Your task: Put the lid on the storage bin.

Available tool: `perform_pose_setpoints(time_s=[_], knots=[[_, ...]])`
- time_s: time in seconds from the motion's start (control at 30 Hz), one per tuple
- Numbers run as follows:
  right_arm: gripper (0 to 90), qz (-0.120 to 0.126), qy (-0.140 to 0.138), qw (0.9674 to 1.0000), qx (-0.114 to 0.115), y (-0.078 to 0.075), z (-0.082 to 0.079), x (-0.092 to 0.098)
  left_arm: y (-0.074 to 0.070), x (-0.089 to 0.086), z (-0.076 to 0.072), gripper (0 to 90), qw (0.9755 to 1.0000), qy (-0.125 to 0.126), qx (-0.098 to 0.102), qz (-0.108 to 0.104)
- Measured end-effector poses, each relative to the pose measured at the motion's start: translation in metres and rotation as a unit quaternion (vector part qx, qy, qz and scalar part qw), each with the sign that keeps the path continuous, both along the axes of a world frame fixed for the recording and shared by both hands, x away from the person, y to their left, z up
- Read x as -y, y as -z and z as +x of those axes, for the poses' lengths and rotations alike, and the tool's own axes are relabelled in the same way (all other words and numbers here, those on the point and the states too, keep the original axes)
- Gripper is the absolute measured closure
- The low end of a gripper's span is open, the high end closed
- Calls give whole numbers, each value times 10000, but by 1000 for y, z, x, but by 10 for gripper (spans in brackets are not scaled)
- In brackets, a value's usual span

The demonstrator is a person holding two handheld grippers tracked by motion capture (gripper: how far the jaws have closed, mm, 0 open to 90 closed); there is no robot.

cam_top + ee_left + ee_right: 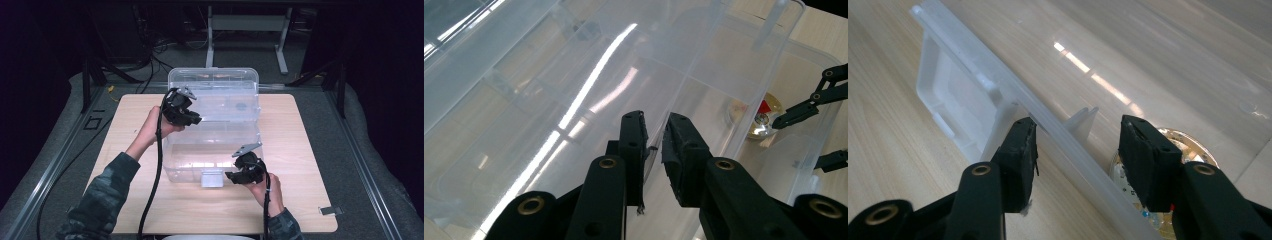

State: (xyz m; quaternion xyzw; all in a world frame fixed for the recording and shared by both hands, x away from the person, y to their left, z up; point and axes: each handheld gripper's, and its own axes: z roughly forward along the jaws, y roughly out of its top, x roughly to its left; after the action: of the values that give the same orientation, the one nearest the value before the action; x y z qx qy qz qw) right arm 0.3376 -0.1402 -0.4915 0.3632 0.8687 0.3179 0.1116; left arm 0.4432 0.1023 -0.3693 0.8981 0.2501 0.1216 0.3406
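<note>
High view: a clear plastic storage box [212, 160] sits at the centre of the wooden surface [300, 200], its hinged lid [215, 95] raised toward twelve o'clock. The left gripper [192, 119] holds the lid's edge at about ten o'clock of the box; the right gripper [231, 176] stands at the front wall near five o'clock, beside the front latch [211, 179].

Left gripper view: the jaws stand narrow, pinched on the thin edge of the clear lid [574, 90]. A small round gold-coloured object [758, 120] lies inside the box at about three o'clock.

Right gripper view: the jaws stand about half open, straddling the box's front rim [1058, 135] without pressing it; the latch [953, 100] lies at ten o'clock, and the gold object [1193, 150] shows behind the right jaw.

Judgement: the step appears to be working the lid. It is best done by keeping the left grip steady on the edge and bracing the box at its front rim.
</note>
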Motion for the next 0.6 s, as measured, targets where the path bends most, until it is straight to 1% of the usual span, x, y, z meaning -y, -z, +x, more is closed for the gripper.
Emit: perform_pose_setpoints(time_s=[0.07,0.33,0.4,0.53,0.6], knots=[[497,-28,34,10000,43,0,1,-1,0,0,0,781,10000,5,7,-3],[497,-9,31,10000,2,0,5,-1,1,-1,-4,781,10000,19,78,15],[496,-6,31,10000,-20,0,6,-1,2,-1,-6,782,10000,-4,70,-38],[494,-5,41,10000,-20,0,7,-1,3,-3,-9,782,9999,24,105,-17],[494,0,22,10000,-17,0,8,-1,3,-3,-10,783,9999,27,110,-49]])
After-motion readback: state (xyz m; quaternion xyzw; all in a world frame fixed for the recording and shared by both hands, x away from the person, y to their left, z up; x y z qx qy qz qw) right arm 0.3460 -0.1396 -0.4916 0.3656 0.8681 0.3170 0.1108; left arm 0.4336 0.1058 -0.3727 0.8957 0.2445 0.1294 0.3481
